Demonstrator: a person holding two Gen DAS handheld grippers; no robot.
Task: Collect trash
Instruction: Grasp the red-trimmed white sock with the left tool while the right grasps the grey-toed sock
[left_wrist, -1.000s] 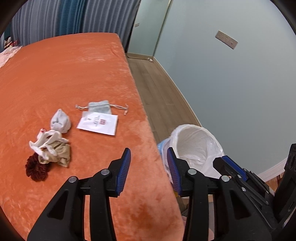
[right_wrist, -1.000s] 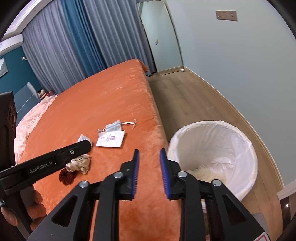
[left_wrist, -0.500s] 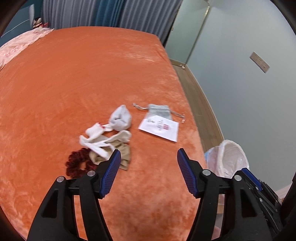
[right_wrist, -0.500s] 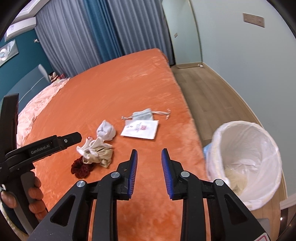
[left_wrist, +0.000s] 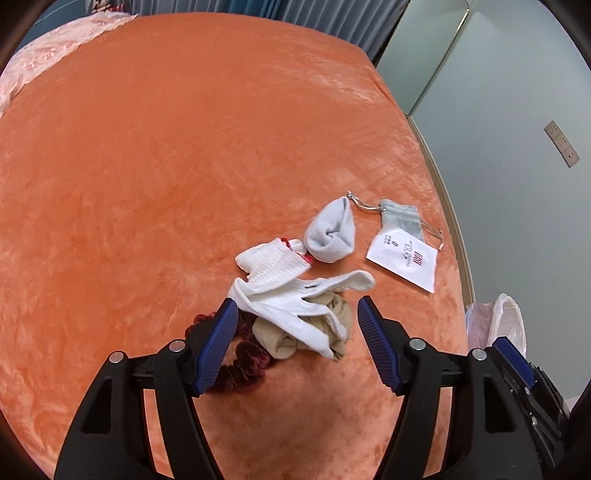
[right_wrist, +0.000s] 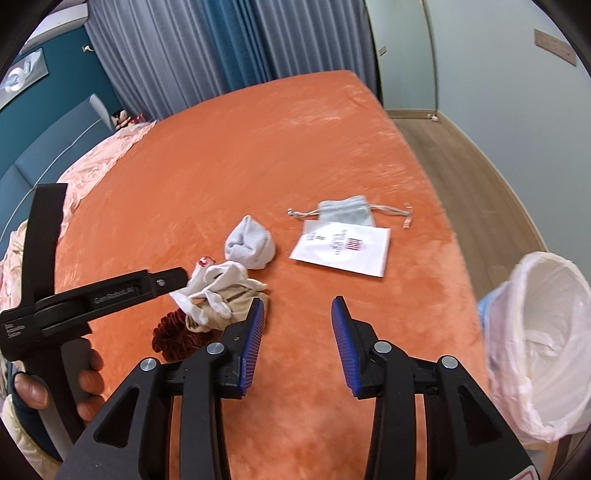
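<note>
A heap of white socks (left_wrist: 288, 284) over a beige cloth (left_wrist: 280, 339) and a dark red scrunchie (left_wrist: 240, 365) lies on the orange bedspread (left_wrist: 184, 147). My left gripper (left_wrist: 297, 306) hangs just above this heap, jaws opening, pads on either side without pressing it. A rolled pale sock (left_wrist: 330, 236), a white printed card (left_wrist: 404, 260) and a grey drawstring pouch (left_wrist: 400, 218) lie beyond. My right gripper (right_wrist: 298, 303) is opening over bare bedspread, right of the heap (right_wrist: 218, 291) and short of the card (right_wrist: 343, 251). Nothing is between its pads.
A bin with a white liner (right_wrist: 546, 332) stands on the floor off the bed's right edge, also at the right rim of the left wrist view (left_wrist: 506, 325). A hand (right_wrist: 85, 376) holds the left tool. Pink bedding (right_wrist: 103, 158) lies at the far left.
Both grippers have swung away from the bin and down over the bed toward the heap. Both pairs of jaws stand wider than before, and the heap now lies between the left ones.
</note>
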